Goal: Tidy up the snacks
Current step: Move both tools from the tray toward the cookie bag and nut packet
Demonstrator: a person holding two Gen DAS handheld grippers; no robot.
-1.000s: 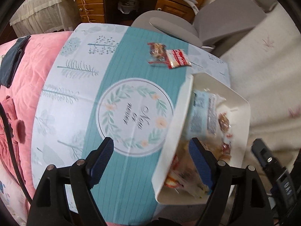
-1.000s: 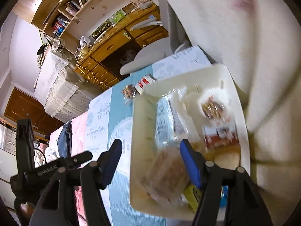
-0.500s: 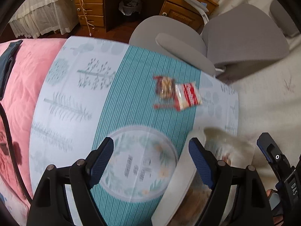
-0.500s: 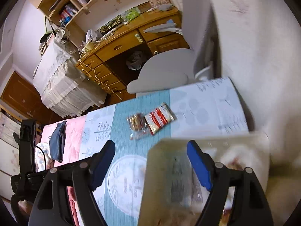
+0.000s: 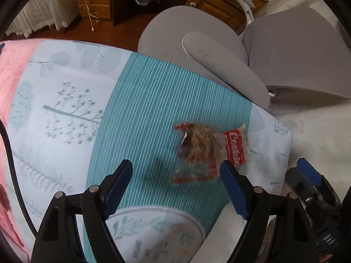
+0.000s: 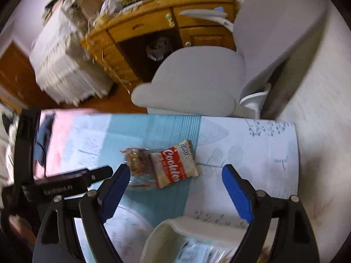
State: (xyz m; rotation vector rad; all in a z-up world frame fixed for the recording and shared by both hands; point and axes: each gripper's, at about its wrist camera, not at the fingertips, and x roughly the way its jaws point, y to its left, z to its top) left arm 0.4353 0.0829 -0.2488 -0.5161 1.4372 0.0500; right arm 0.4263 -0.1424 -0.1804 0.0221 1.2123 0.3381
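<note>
Two snack packets lie side by side on the teal stripe of the tablecloth [image 5: 136, 114]: a clear-wrapped brown snack [image 5: 195, 151] [image 6: 137, 160] and a red cookies packet [image 5: 235, 146] [image 6: 175, 164]. My left gripper [image 5: 175, 179] hovers open just short of the brown snack, with nothing between its fingers. My right gripper [image 6: 176, 177] hangs over the cookies packet with its jaws opening and nothing gripped. A white tray [image 6: 166, 230] holding several wrapped snacks sits under it at the bottom edge.
A grey office chair [image 5: 219, 65] stands right behind the table's far edge, with a wooden desk [image 6: 153, 22] beyond it. A pink quilt [image 5: 8, 70] lies to the left and a cream bedspread [image 6: 318, 109] to the right.
Both grippers have swept away from the tray toward the far end of the table and sunk lower. The two packets are much nearer. The right jaws have spread wider.
</note>
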